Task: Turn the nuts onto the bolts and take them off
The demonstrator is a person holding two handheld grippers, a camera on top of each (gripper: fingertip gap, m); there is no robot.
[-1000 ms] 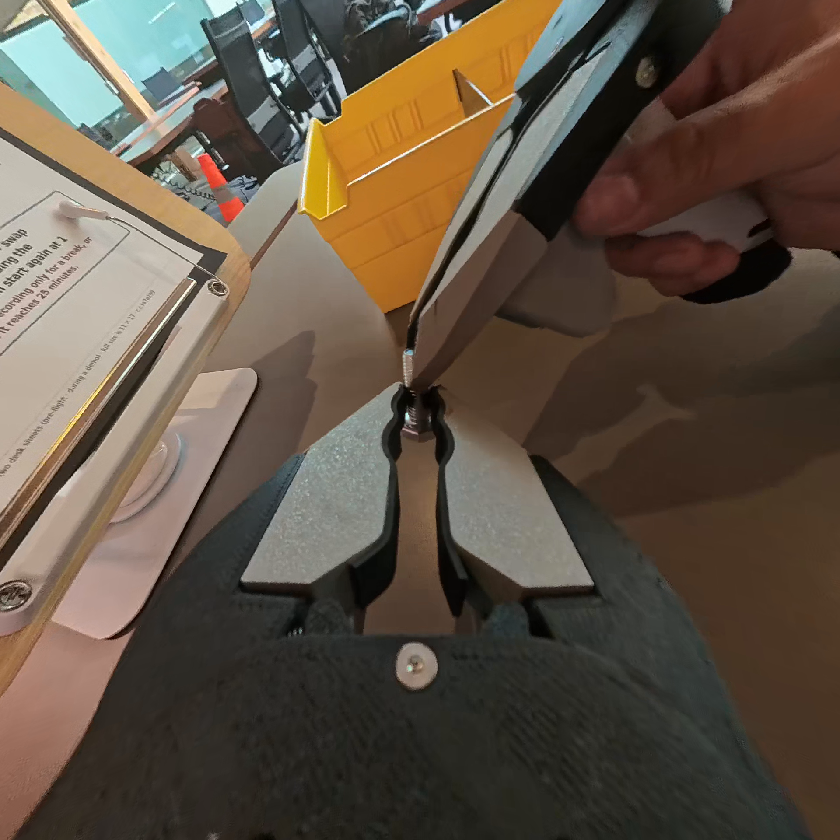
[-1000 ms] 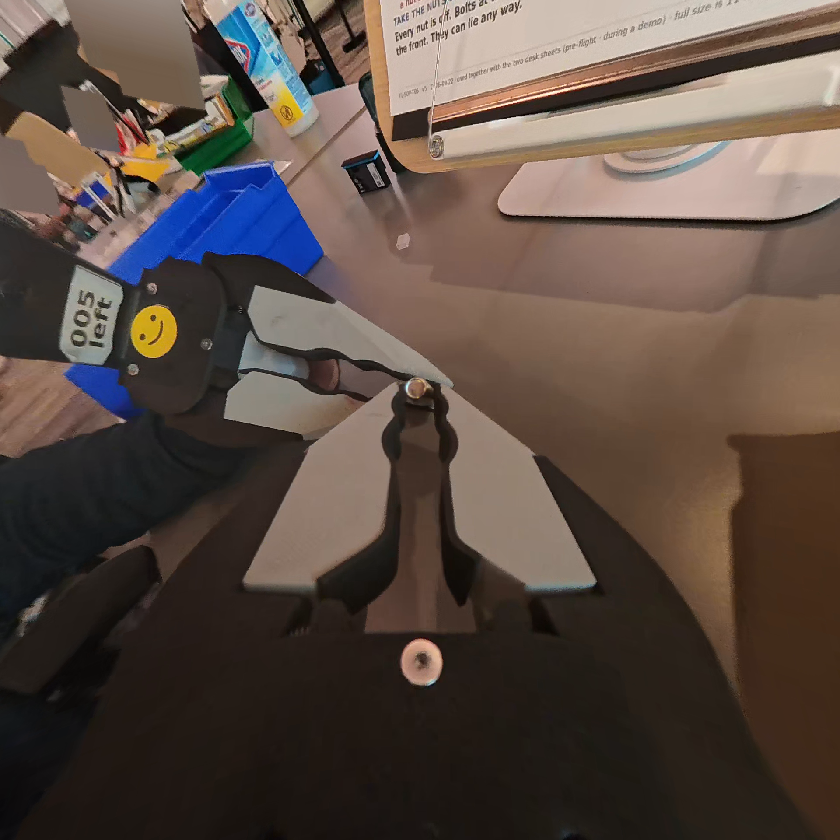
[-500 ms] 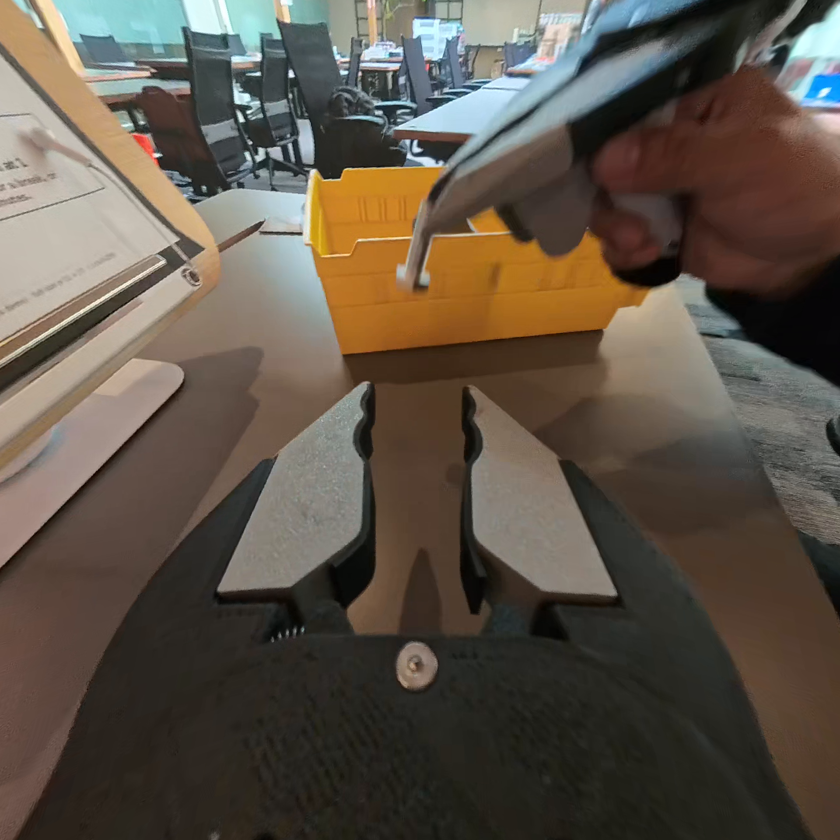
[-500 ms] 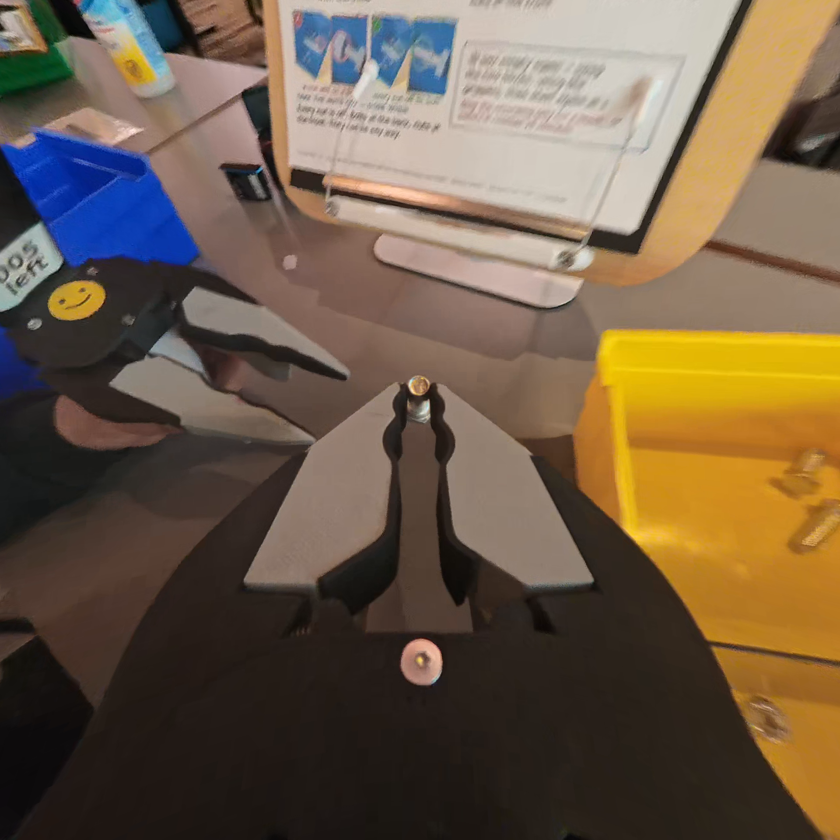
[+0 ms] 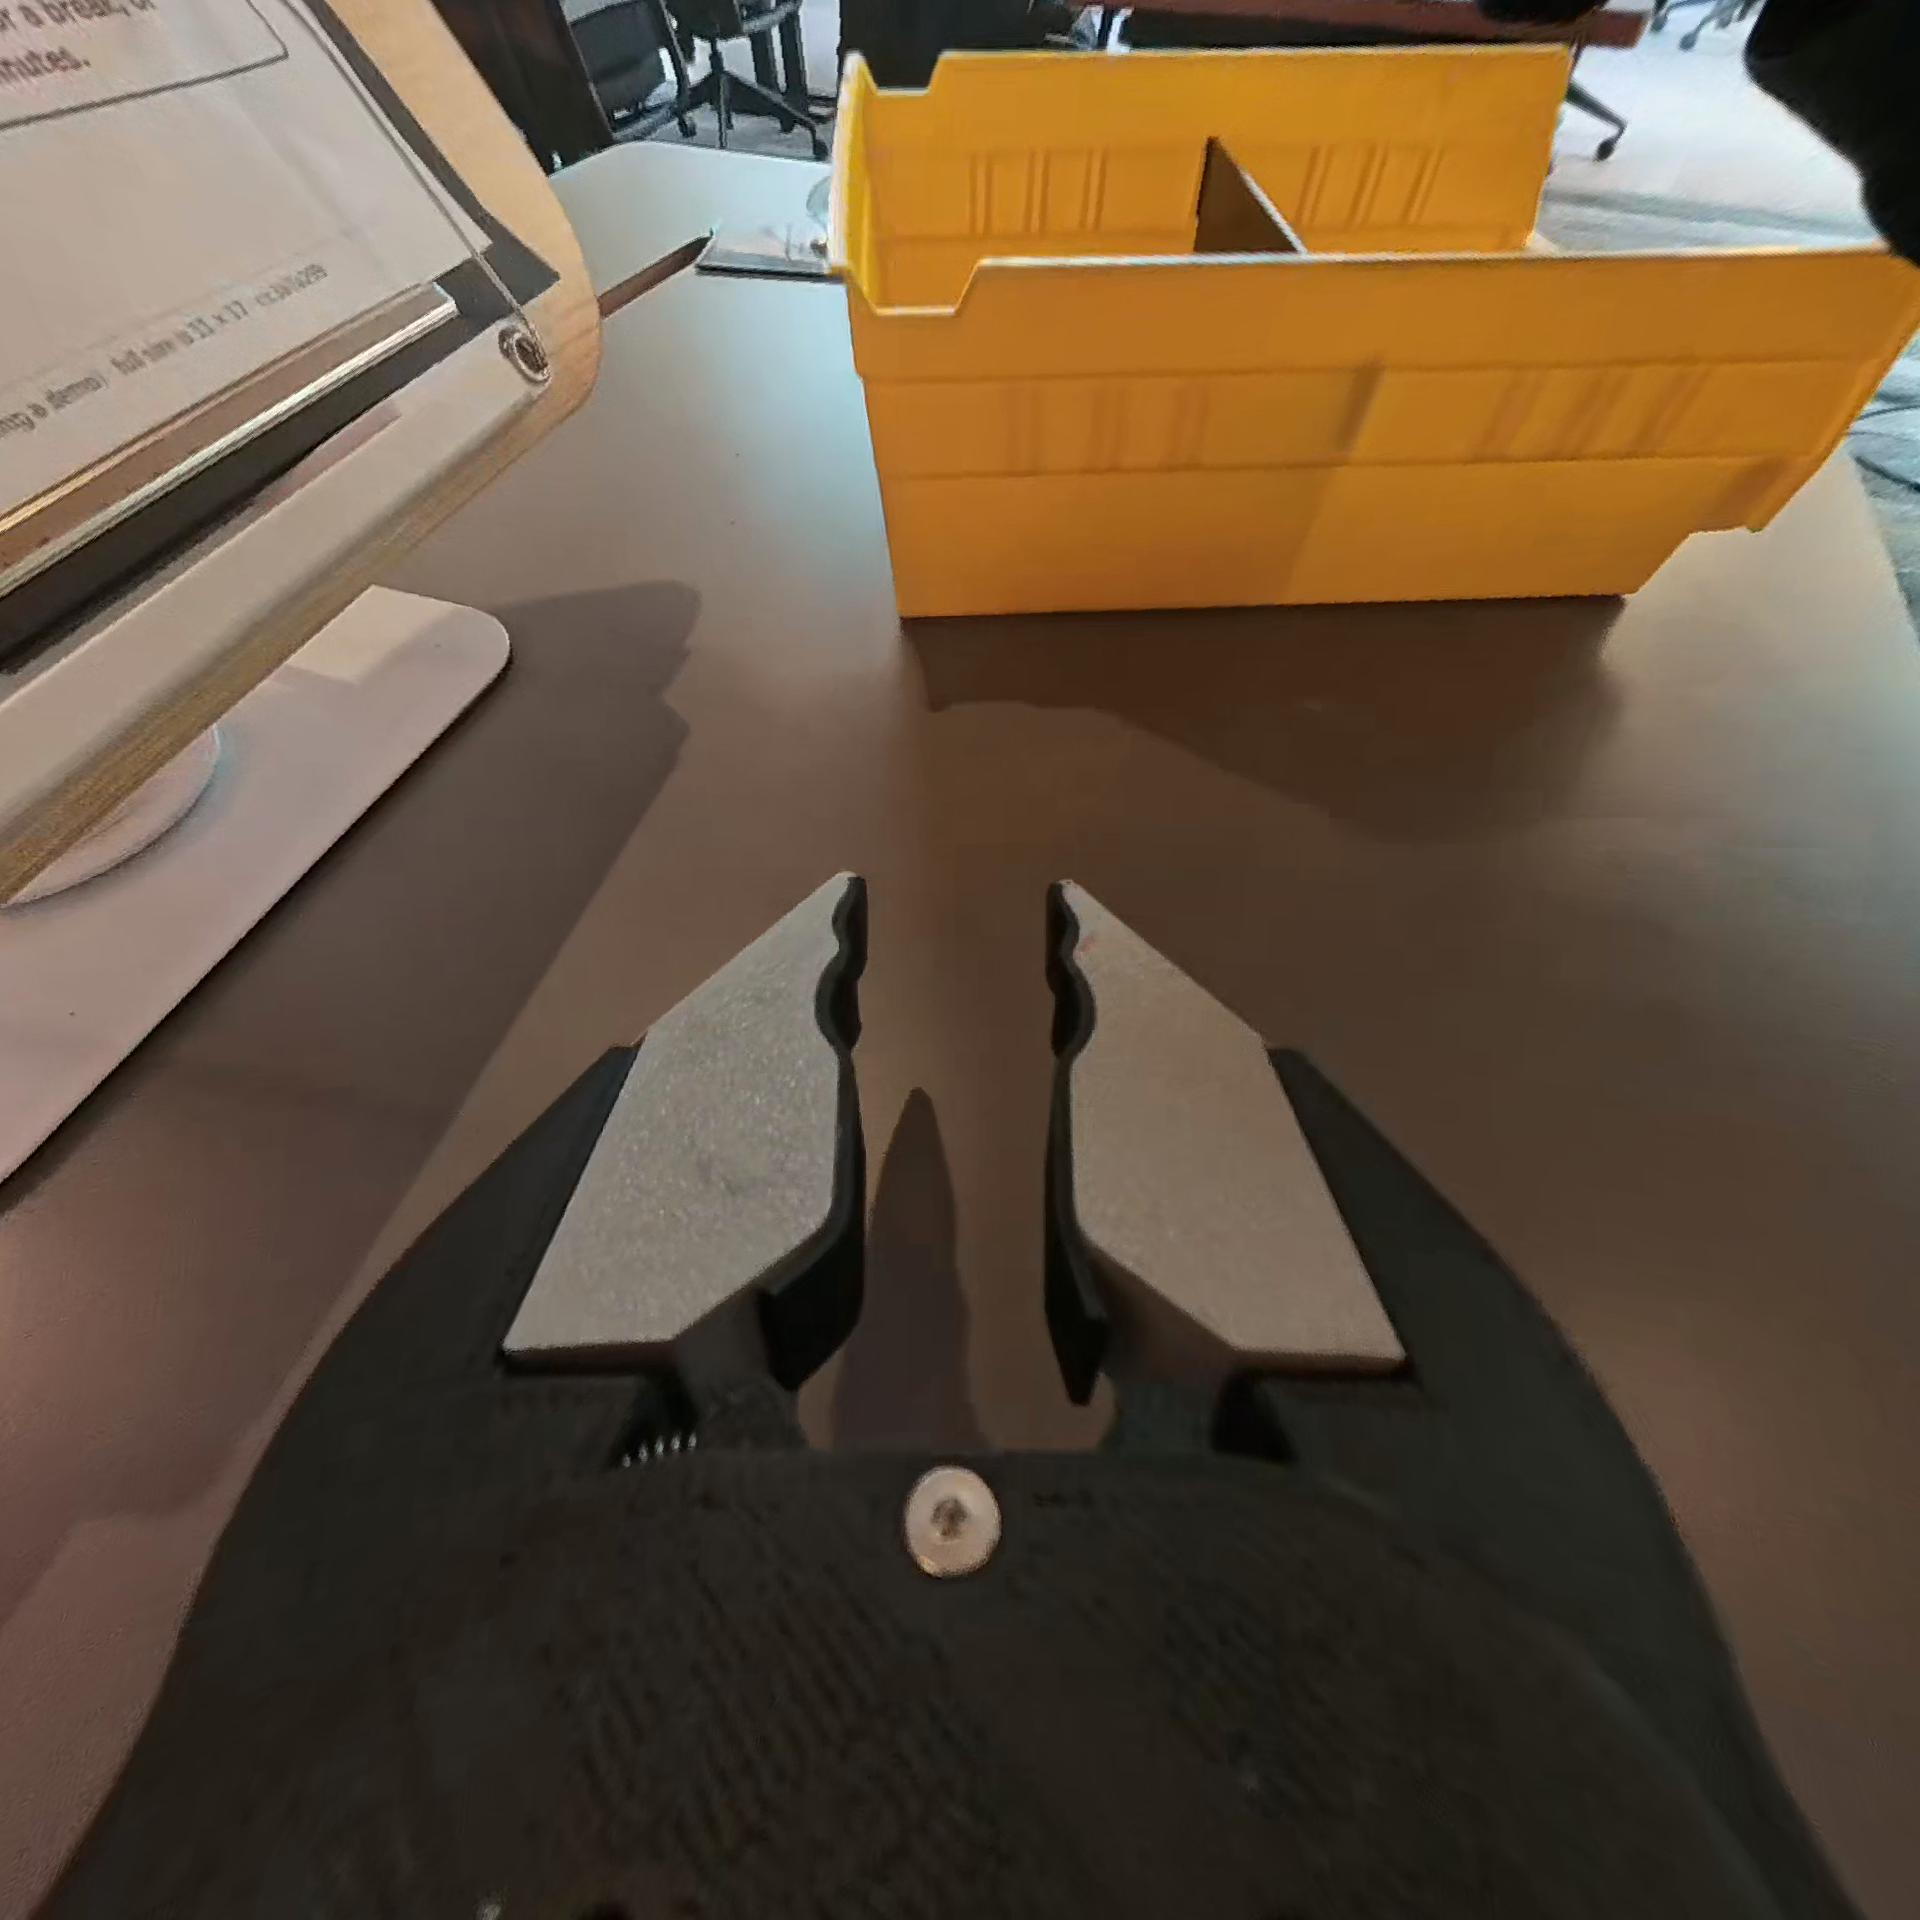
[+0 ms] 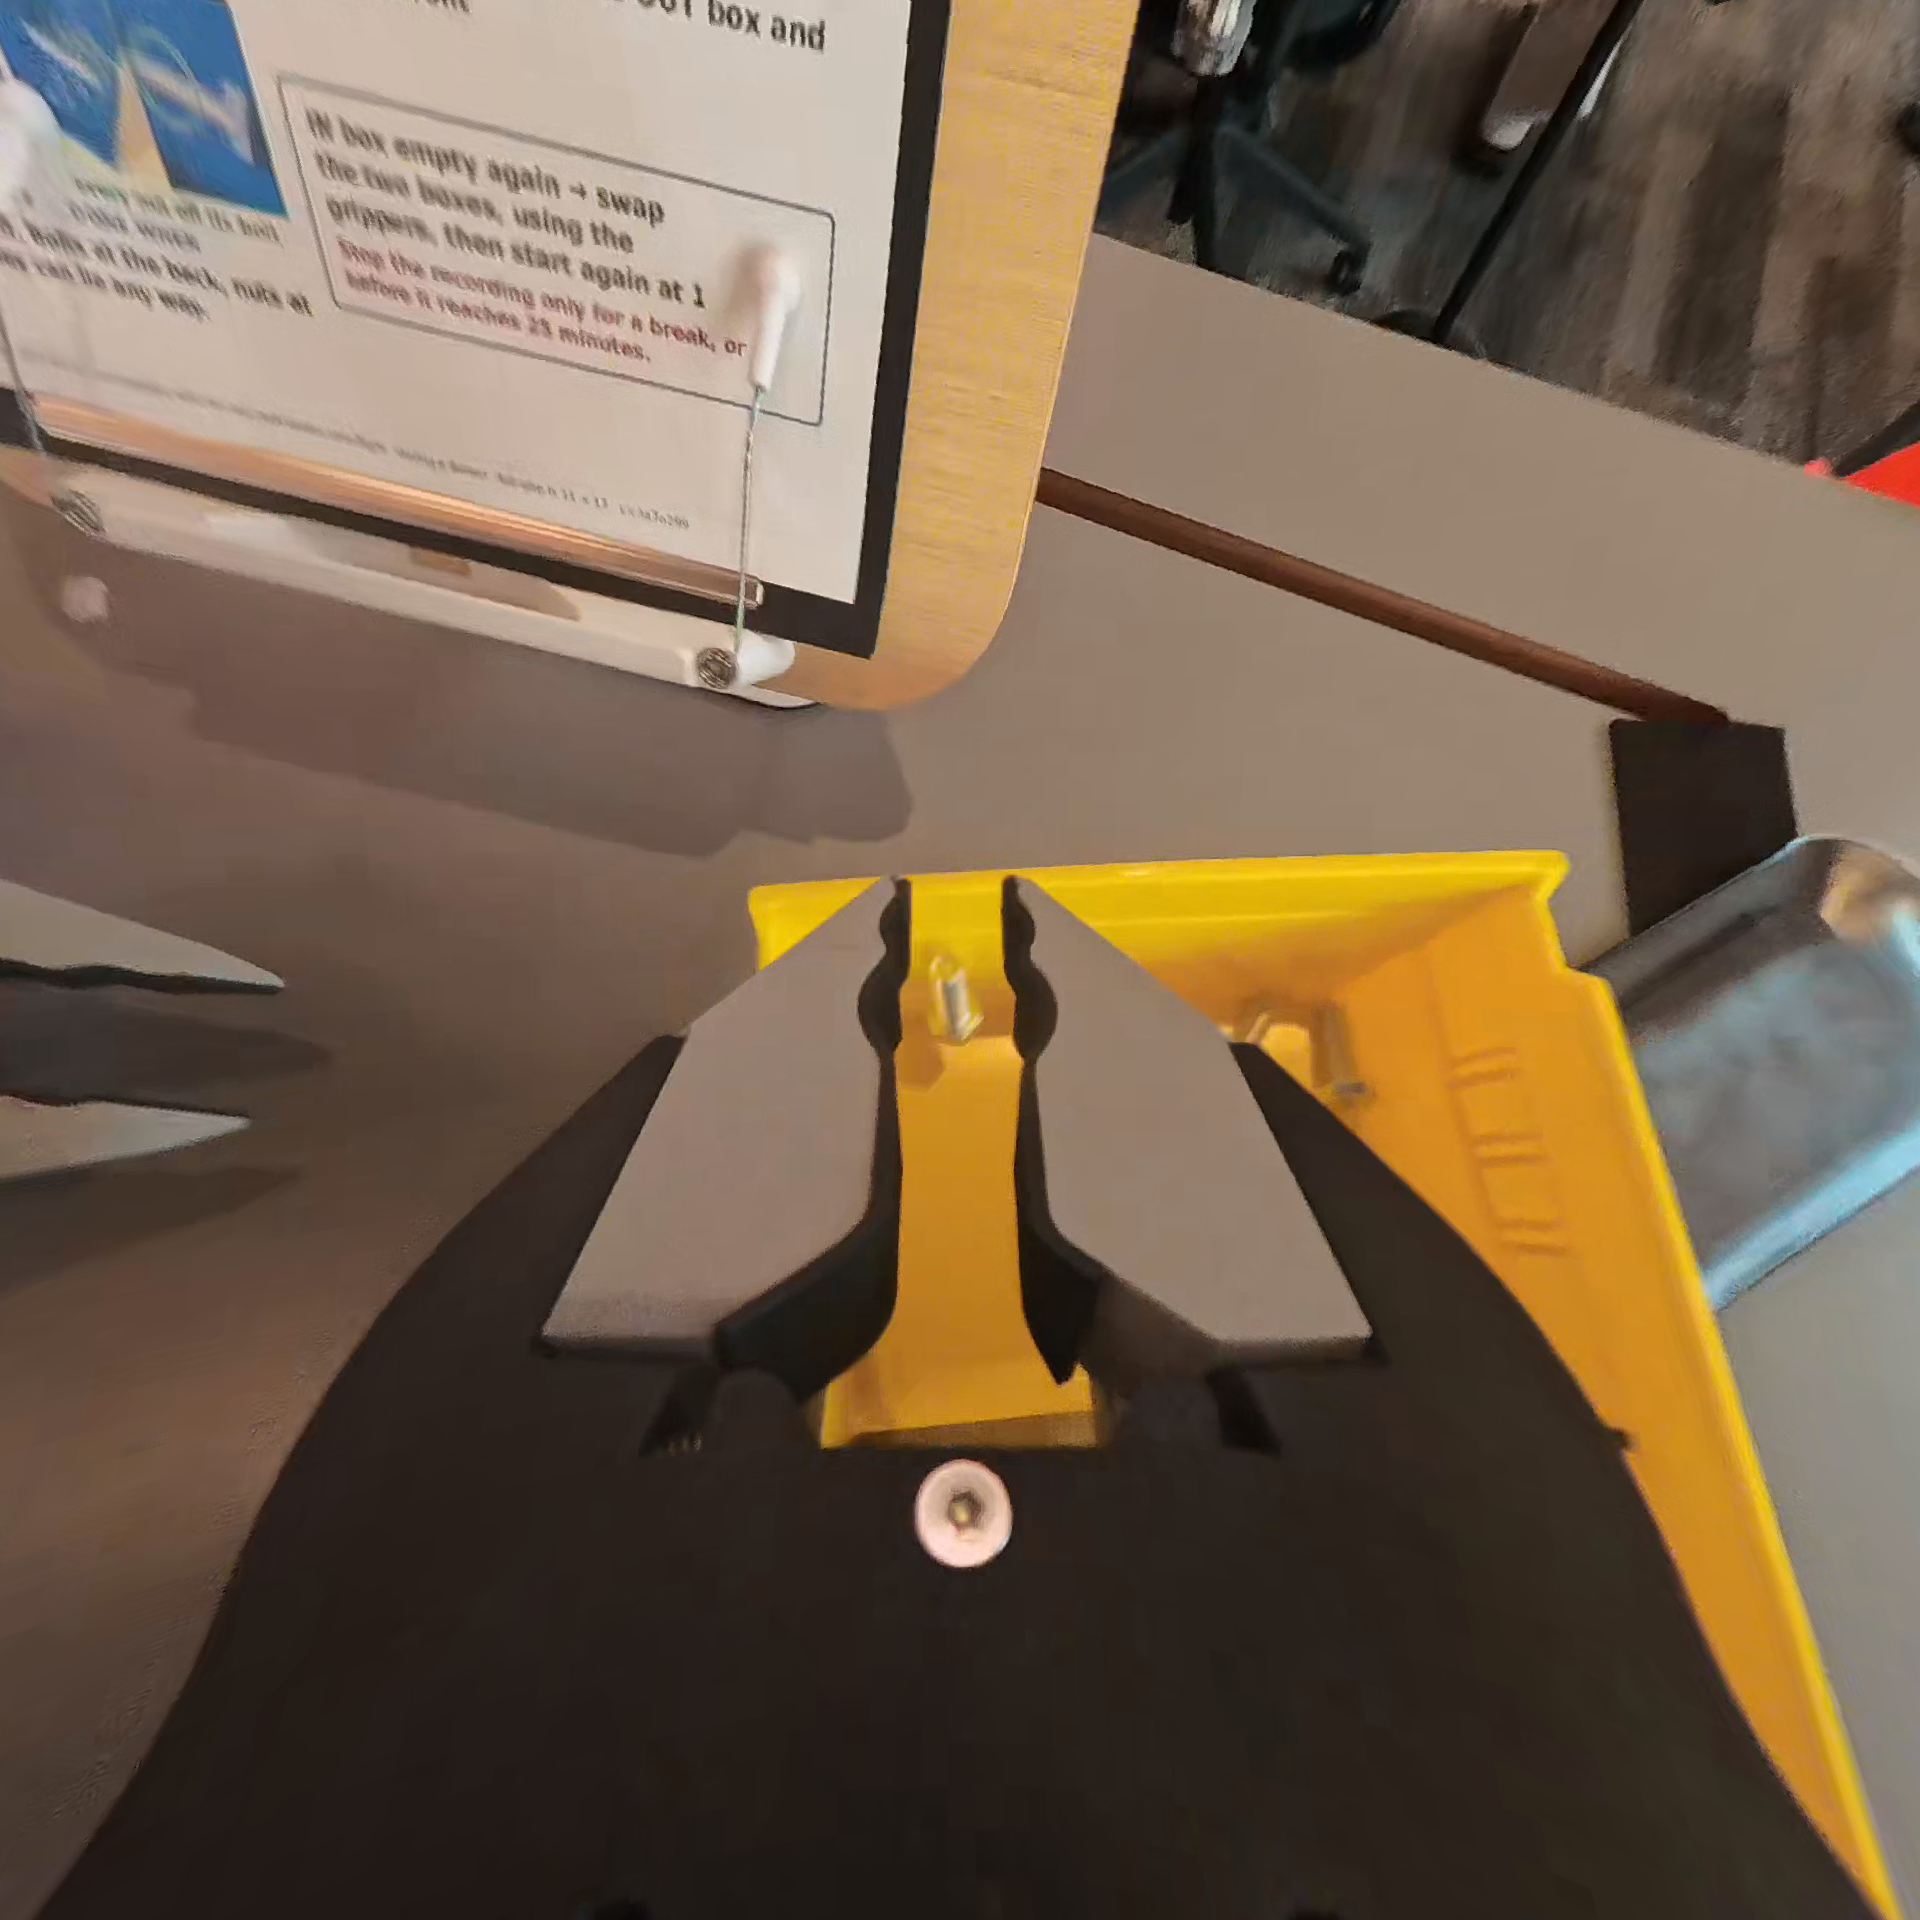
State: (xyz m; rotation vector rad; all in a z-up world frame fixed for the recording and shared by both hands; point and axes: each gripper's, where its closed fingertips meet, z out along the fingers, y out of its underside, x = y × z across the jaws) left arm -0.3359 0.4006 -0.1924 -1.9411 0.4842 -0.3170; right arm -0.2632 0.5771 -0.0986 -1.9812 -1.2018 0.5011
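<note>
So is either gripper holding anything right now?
No. The left gripper is open and empty; the right gripper is open over the yellow bin, a bolt lying below.

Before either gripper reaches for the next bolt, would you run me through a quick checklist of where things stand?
1. Left gripper empty, jaws apart: ok.
2. Right gripper open, clamping nothing: ok.
3. Bolt below the right fingertips, lying in the yellow bin: ok.
4. Second bolt lying in the same compartment: ok.
5. Nut within reach: cannot tell, none visible.
6. Table bare between left gripper and bin: ok.
</note>
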